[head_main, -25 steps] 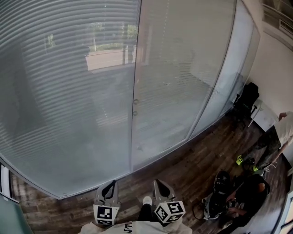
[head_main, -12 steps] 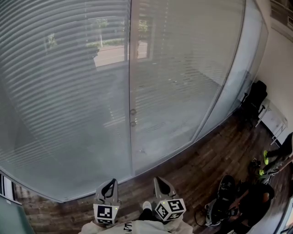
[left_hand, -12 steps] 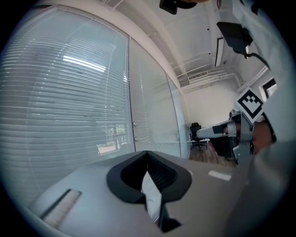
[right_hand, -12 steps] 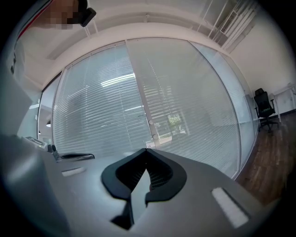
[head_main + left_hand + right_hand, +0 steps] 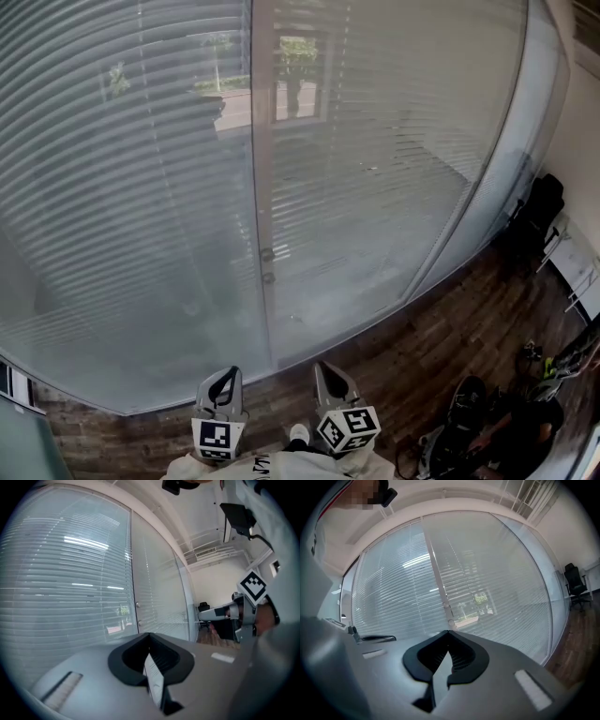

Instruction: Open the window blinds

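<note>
Head view, left to right: lowered white horizontal-slat blinds (image 5: 122, 187) behind tall glass panes fill the upper frame, well ahead of both tools. A pale vertical frame post (image 5: 260, 169) carrying two small round knobs (image 5: 267, 255) divides them. Low down sits the left gripper (image 5: 223, 377), its grey jaws pressed together with nothing between them. Beside it is the right gripper (image 5: 330, 373), likewise closed and empty. Dark wood-plank floor (image 5: 403, 347) runs rightward to a black office chair (image 5: 539, 211) beside the white wall.
</note>
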